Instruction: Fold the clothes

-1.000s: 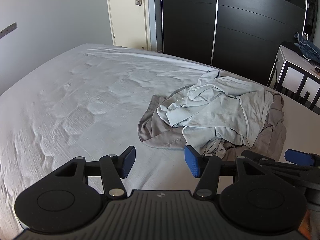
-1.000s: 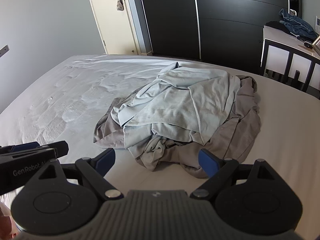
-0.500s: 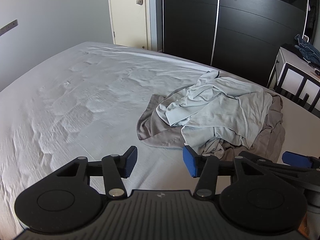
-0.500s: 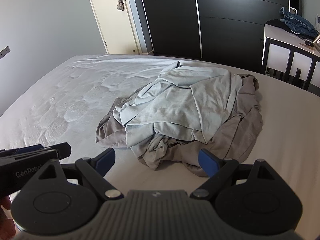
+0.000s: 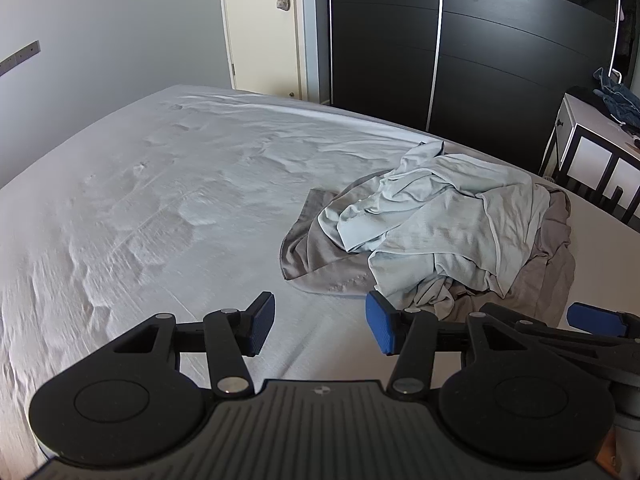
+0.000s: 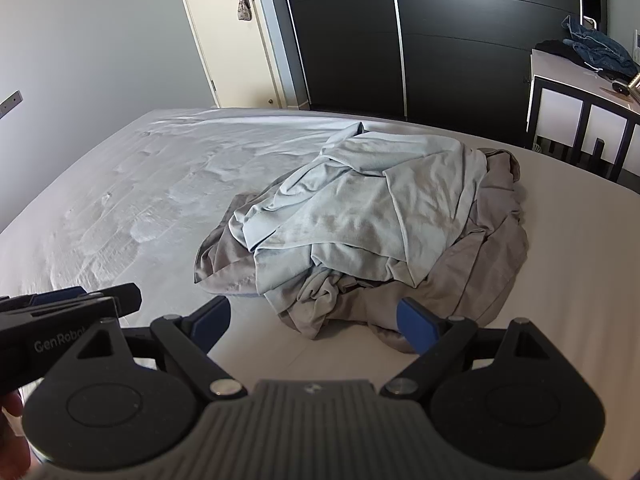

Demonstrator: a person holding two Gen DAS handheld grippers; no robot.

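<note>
A crumpled pile lies on the bed: a pale blue garment [image 5: 448, 220] [image 6: 360, 208] on top of a grey-beige garment [image 5: 316, 256] [image 6: 472, 280]. My left gripper [image 5: 320, 324] is open and empty, above the sheet just short of the pile's near left edge. My right gripper [image 6: 314, 322] is open and empty, its fingertips at the pile's near edge, not gripping cloth. The right gripper's blue pad shows at the right of the left wrist view [image 5: 596, 318]. The left gripper's body shows at the left of the right wrist view [image 6: 68, 304].
The bed [image 5: 140, 208] has a wrinkled white sheet. A black wardrobe [image 5: 480, 60] and a cream door [image 5: 264, 28] stand beyond it. A white and black dresser [image 6: 580, 108] with denim clothes [image 6: 596, 46] stands at the right.
Both grippers have moved slightly forward toward the pile. The pile has not moved and both grippers stay open.
</note>
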